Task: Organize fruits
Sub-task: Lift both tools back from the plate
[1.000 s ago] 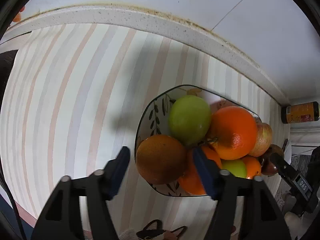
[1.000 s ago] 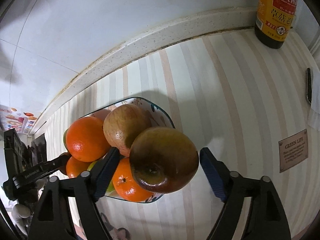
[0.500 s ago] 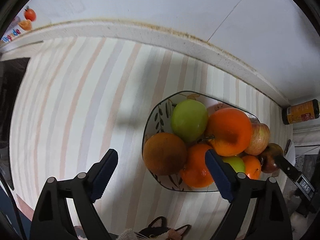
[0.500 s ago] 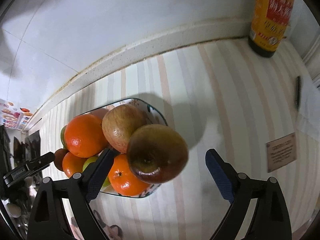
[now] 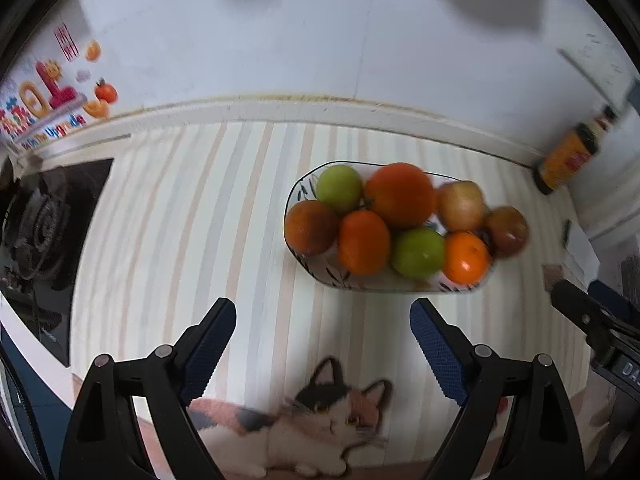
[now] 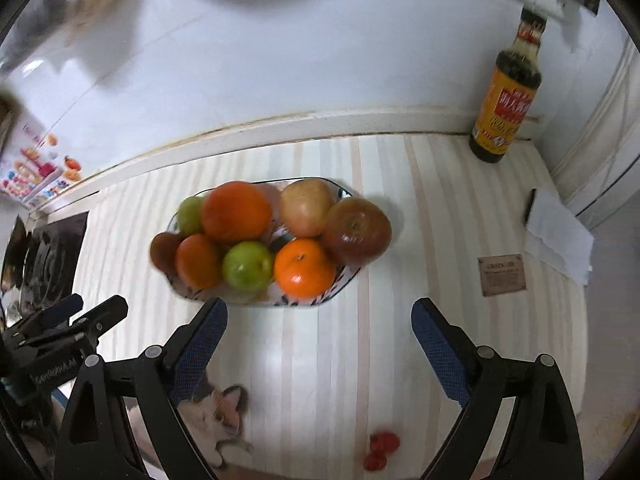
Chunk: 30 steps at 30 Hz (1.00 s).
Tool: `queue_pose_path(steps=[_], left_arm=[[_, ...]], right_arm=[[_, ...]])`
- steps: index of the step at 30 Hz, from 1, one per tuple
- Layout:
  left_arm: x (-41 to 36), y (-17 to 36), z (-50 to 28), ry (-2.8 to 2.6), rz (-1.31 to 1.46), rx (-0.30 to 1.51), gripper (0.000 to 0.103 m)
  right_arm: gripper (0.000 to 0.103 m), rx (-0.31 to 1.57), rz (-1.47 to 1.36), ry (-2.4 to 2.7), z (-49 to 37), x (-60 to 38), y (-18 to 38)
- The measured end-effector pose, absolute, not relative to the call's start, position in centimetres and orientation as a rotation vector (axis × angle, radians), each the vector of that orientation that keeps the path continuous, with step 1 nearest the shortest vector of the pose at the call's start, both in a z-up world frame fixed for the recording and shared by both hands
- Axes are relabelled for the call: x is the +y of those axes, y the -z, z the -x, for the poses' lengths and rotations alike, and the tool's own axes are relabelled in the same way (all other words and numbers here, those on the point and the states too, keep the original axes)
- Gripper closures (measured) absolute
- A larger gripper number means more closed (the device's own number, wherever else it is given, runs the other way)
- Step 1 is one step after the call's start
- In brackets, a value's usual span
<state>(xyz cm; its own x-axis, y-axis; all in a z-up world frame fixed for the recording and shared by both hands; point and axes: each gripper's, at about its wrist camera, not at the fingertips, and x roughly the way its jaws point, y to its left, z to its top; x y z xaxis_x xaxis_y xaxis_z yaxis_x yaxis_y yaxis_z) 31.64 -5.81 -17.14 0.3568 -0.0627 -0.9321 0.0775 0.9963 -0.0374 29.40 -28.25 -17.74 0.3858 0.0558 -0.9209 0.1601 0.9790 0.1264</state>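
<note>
Your left tongs point(image 5: 322, 336) and right tongs point(image 6: 318, 334) both hang apart and empty above the near part of the striped table point(image 6: 400, 208), with nothing between their pads. The fruit sits heaped in the patterned bowl point(image 6: 316, 300) toward the far side of the table: oranges, two green apples and two reddish ones. By the look of it the sorting is done or nearly so, and the risk now lies in the pile itself. The dark red apple point(image 6: 357, 231) rides on the bowl's right rim and seems to overhang it, so a nudge to the bowl or to its neighbours could send it rolling across the table, perhaps toward the sauce bottle point(image 6: 506, 96) in the far right corner. The brownish orange point(image 5: 311, 227) at the left end perches on the rim in the same way. If you reach in again, come down from above rather than sideways, since a side push would tip the stack. Two small red bits point(image 6: 380, 450) lie near the table's near edge; what they are is unclear.
</note>
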Motion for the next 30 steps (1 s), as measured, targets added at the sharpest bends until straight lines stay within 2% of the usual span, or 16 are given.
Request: queue_pose_path(steps=[15, 30], left_arm=[[-4.8, 5.5, -22.2, 0.123, -0.045, 1.004, 0.014], [-4.4, 1.2, -17.8, 0.168, -0.052, 0.907, 0.014]], right_arm=[[0.007, 1.000, -0.151, 0.068, -18.8, -24.1, 6.0], [0.007, 0.906, -0.137, 0.100, -13.2, -22.9, -0.1]])
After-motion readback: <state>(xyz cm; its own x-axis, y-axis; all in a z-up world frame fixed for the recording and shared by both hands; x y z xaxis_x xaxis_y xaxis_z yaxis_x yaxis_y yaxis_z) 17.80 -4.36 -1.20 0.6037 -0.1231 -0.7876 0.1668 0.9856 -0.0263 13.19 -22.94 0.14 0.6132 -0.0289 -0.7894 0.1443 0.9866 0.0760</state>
